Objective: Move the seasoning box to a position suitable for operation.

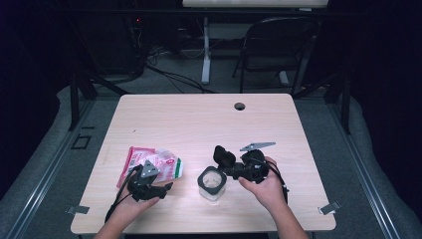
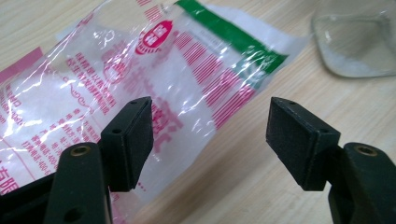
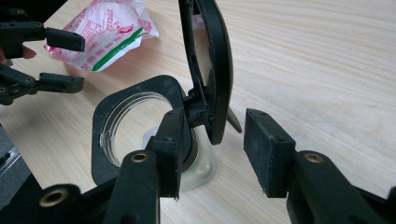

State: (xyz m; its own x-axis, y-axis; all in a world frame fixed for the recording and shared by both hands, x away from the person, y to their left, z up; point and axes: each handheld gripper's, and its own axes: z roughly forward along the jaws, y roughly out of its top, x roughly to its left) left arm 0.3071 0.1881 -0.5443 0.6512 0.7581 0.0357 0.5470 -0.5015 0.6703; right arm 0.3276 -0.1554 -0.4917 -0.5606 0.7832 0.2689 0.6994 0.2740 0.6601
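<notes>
Matte black two-jaw left tool [image 2: 210, 135] and right tool [image 3: 212, 154]: brass-ringed pivots, grey three-cornered plates, trailing black cables.

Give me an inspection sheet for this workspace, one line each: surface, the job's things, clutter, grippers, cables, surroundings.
Surface: light wooden table, a round hole near its far edge.
Job's things: clear jar with black collar, its hinged lid flipped up; a little white stuff at the bottom. Pink, green and white printed plastic bag lying flat to the jar's left.
Clutter: nothing seen.
Grippers: left gripper open, jaws apart over the bag's edge, gripping nothing. Right gripper open, jaws either side of the lid's hinge.
Cables: one black cable trails from the left gripper over the near edge.
Surroundings: dark room, folding chair behind the table, grey floor.
</notes>
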